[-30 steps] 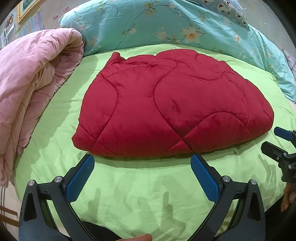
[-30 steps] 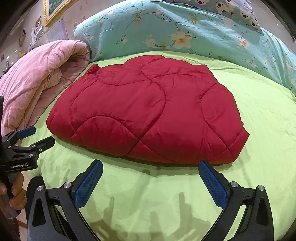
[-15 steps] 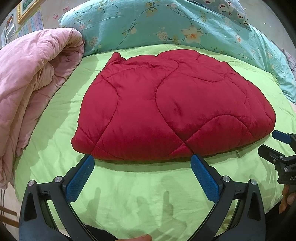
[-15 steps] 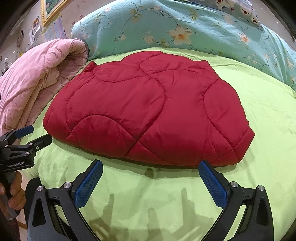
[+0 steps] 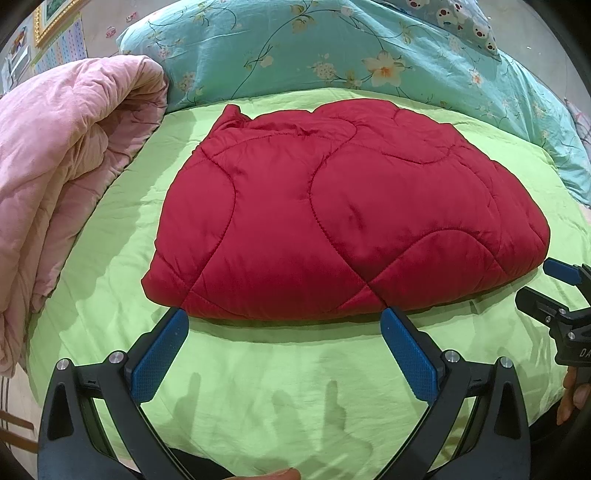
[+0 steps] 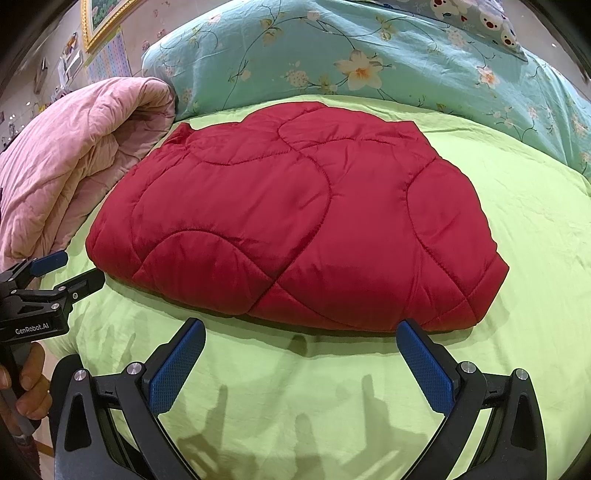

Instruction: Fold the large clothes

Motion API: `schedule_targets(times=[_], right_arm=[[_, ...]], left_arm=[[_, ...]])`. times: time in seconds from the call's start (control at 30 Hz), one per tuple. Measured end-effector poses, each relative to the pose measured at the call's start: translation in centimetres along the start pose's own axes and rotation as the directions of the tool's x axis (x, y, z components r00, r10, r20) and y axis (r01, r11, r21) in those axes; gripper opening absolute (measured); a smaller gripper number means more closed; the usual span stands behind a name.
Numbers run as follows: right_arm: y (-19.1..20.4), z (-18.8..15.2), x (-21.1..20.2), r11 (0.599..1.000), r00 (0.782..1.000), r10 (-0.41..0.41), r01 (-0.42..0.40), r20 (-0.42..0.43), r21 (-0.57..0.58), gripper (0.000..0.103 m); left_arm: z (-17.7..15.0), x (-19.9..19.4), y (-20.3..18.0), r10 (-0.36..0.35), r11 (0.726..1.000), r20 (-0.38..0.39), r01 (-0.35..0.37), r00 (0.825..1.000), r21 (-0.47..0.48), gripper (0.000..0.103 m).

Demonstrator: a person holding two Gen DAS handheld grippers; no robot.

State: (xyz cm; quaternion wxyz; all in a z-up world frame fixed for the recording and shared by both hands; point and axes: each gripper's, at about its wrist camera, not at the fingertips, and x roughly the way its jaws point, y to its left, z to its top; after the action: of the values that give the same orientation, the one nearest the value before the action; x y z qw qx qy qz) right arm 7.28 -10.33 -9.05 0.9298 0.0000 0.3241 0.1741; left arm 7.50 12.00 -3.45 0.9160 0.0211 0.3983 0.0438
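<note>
Bright, sharp; fisheye-curved edges; soft shadows on sheet [image 5: 258,387].

A bed covered by a lime-green sheet [image 5: 295,398] fills the room's foreground. At the sheet's far edge lies a long teal floral pillow [image 5: 332,55], with a cartoon-print cushion [image 6: 476,14] behind it, and a rolled pink quilt [image 5: 62,155] is heaped along the sheet's left side. Beyond the quilt, a gold-framed picture [image 6: 107,18] hangs on a pale wall.
</note>
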Motion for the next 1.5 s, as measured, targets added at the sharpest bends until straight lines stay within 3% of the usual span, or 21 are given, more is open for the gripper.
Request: schedule_targets(times=[1.5], right_arm=[[0.7,0.6,-1.2,1.000,1.000,-0.001,0.001,0.031,-0.007,0.103]], left_arm=[[0.5,-1.4,-0.4,-0.001,1.000,0.027,0.001,1.000,-0.002,0.103]])
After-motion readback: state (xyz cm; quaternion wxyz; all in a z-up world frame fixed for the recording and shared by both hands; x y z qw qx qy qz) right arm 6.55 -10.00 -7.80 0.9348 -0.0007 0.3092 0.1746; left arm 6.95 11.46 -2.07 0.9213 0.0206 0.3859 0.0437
